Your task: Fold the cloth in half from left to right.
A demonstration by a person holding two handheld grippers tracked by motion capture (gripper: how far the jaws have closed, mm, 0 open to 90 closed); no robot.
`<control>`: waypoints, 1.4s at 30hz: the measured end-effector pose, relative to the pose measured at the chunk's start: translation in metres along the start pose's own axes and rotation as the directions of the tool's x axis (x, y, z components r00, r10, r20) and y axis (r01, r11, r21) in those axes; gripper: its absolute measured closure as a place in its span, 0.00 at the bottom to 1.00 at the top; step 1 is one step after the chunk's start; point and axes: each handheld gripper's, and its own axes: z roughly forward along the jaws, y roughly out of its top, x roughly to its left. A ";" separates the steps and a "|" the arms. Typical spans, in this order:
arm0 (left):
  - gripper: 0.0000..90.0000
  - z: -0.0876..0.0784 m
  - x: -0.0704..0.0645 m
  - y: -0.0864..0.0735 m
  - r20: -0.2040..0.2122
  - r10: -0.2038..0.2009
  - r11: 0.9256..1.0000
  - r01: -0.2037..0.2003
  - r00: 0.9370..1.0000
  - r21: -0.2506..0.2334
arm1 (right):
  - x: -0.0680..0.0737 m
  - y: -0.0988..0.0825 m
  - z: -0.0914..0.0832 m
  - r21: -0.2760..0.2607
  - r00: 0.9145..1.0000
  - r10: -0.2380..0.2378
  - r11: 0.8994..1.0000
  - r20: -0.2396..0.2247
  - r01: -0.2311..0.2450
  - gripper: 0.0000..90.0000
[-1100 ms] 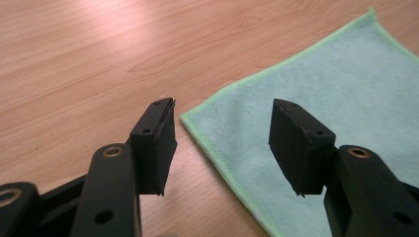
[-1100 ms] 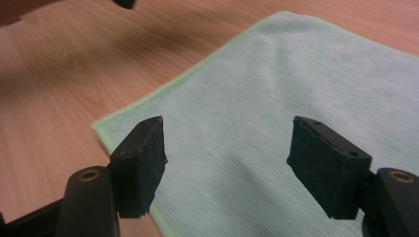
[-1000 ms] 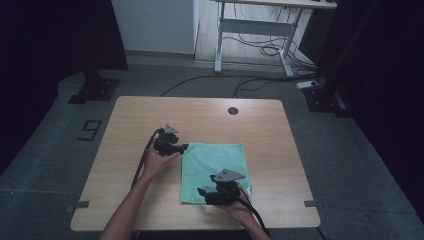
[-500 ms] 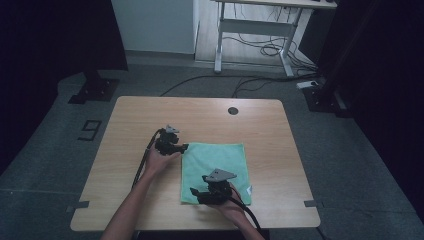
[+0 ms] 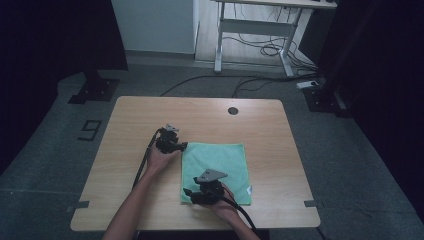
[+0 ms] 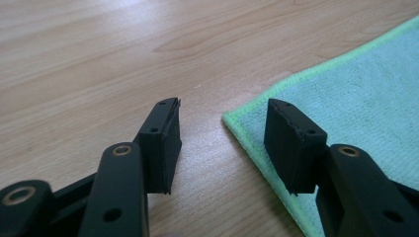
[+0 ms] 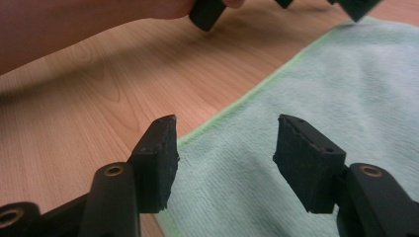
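While my left forearm comes up from the near edge of the wooden surface (image 5: 130, 125), the left gripper (image 5: 184, 146) sits low at the far-left corner of the green cloth (image 5: 220, 162). In the left gripper view, its fingers (image 6: 160, 143) stand apart with that corner (image 6: 232, 121) between them; one finger is over bare wood, the other over the cloth's edge. They have just been closing a little and press on nothing yet. Nothing else lies near; a dark round hole (image 5: 233, 110) sits at the far edge, well apart. To the right, my right hand holds the right gripper (image 5: 186, 192) low and pointing leftward at the cloth's near-left corner. Its fingers (image 7: 158, 158) have just been narrowing too, but a wide gap remains, straddling the cloth's left edge without pinching it. The cloth lies flat and spread out, right of the surface's middle.
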 end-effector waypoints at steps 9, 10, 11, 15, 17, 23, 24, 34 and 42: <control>0.56 0.006 -0.005 -0.001 -0.030 0.023 1.000 -0.023 0.999 -0.010 | 0.007 -0.001 0.015 0.046 1.000 -0.025 0.999 -0.011 0.026 0.47; 0.56 0.006 -0.006 -0.001 -0.039 0.038 0.999 -0.038 0.999 -0.007 | 0.008 -0.001 0.015 0.049 1.000 -0.028 0.998 -0.010 0.029 0.47; 0.57 0.007 -0.008 -0.001 -0.045 0.047 0.999 -0.047 0.998 -0.006 | 0.010 -0.002 0.016 0.054 0.999 -0.030 0.998 -0.011 0.031 0.47; 0.64 0.007 -0.012 -0.001 -0.049 0.056 0.998 -0.056 0.997 -0.005 | 0.015 -0.003 0.017 0.063 0.999 -0.049 0.997 -0.007 0.049 0.46; 0.65 0.007 -0.012 -0.001 -0.048 0.055 0.998 -0.055 0.997 -0.008 | 0.020 0.000 0.013 0.039 0.998 -0.055 0.998 -0.020 0.055 0.46; 0.75 0.007 -0.015 -0.001 -0.040 0.058 0.998 -0.058 0.998 -0.004 | 0.028 -0.004 0.016 0.098 0.996 -0.092 0.991 -0.011 0.092 0.47; 0.77 0.007 -0.016 -0.001 -0.033 0.060 0.998 -0.060 0.998 -0.003 | 0.027 -0.006 0.017 0.106 0.996 -0.092 0.990 0.000 0.092 0.50; 0.96 0.006 -0.016 0.000 0.015 0.016 1.000 -0.016 1.000 0.011 | 0.025 -0.009 0.012 0.104 0.989 -0.120 0.988 0.090 0.111 0.86; 0.97 -0.016 -0.012 0.006 0.067 -0.020 0.999 0.021 0.998 -0.025 | 0.015 -0.009 0.001 0.057 1.000 -0.013 0.998 0.025 0.012 0.94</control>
